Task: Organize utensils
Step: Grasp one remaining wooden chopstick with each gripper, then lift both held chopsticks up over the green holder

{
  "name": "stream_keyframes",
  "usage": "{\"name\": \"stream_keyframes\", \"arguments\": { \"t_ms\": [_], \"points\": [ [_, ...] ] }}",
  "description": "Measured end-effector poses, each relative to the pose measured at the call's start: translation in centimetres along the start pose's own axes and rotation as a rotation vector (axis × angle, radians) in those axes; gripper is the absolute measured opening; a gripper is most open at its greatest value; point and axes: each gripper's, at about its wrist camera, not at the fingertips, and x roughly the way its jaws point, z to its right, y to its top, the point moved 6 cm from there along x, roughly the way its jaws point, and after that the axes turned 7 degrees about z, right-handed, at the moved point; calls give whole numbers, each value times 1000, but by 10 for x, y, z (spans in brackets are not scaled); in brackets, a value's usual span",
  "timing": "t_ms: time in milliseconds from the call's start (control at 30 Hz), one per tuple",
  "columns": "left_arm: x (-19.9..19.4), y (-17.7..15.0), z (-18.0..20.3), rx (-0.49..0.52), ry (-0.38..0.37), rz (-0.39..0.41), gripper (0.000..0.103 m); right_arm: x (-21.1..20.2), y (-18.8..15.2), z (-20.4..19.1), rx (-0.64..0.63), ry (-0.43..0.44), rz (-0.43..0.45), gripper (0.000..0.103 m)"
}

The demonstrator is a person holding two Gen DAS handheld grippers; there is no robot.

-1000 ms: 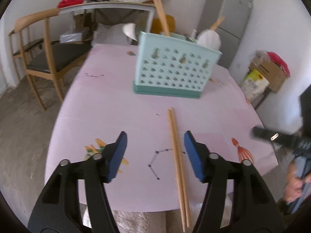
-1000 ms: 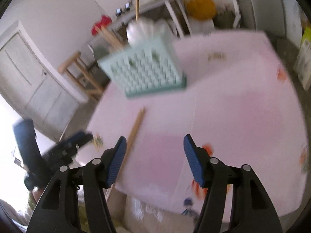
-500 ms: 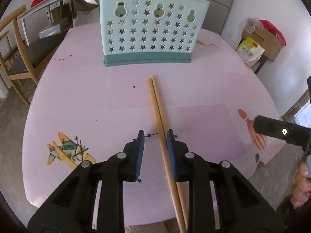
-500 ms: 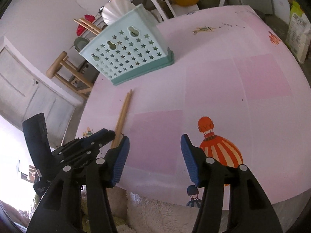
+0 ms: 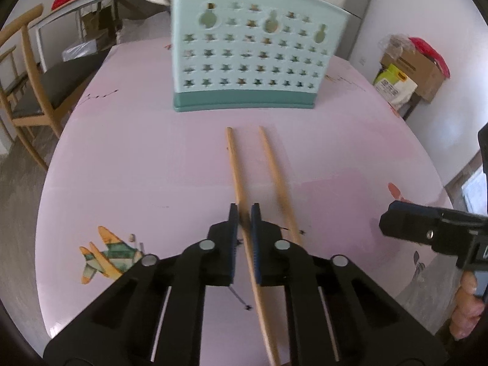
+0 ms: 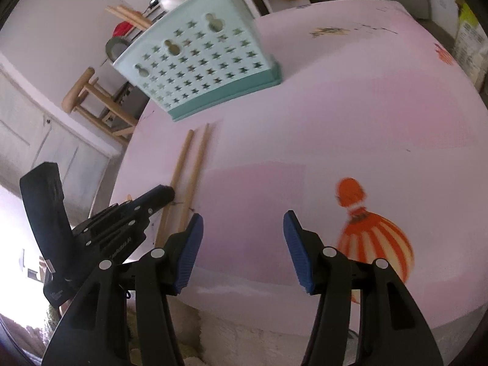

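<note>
Pale wood marks the two chopsticks lying on the pink desk (image 5: 137,158), just near of the mint-green utensil holder (image 5: 244,58) that stands upright toward the far side. The left gripper (image 5: 244,216) has its blue pads drawn in tight on the left chopstick (image 5: 236,167), gripping it partway along its length while its far tip points toward the holder. The right chopstick (image 5: 276,177) lies free on the desk just beside it, the two spreading apart toward their far ends. The holder's front wall is pierced with star-shaped holes above a darker teal base, and wooden sticks and a white scalloped utensil poke out of its top. The right gripper (image 6: 242,247) hovers over the near right part of the desk with its jaws spread wide and nothing between them, beside a printed orange striped balloon (image 6: 375,244). A wooden chair (image 5: 27,85) stands off the desk's left edge
</note>
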Motion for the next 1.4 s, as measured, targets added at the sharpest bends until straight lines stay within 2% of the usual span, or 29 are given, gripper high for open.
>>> {"name": "stream_keyframes", "arguments": {
  "t_ms": [233,500,600,667,767,967,1067,1100,1167,1200,1400],
  "points": [
    [-3,3,-30,-57,50,12,5,29,5,-35,-132,-3,-35,47],
    [-4,5,-45,-91,59,17,5,59,14,-62,-294,-80,-31,35],
    [-4,4,-46,-94,59,18,5,66,17,-69,-350,-118,-25,24],
    [-4,4,-45,-100,60,18,5,66,18,-69,-376,-151,-14,12],
    [-6,3,-46,-111,64,16,5,63,21,-61,-361,-157,-11,7],
    [-10,-2,-47,-133,69,-4,5,41,24,-23,-291,-189,-6,7],
    [-11,-2,-47,-144,56,-18,5,28,23,-6,-258,-176,-13,7],
    [-11,-2,-46,-143,51,-24,7,26,23,-4,-256,-164,-19,7],
    [-10,1,-44,-141,38,-38,20,24,22,0,-252,-149,-27,7],
    [-9,2,-42,-134,36,-45,31,22,22,1,-255,-143,-32,7],
    [2,14,-37,-77,73,-101,32,31,25,-8,-292,-129,-52,8]
  ]
}}
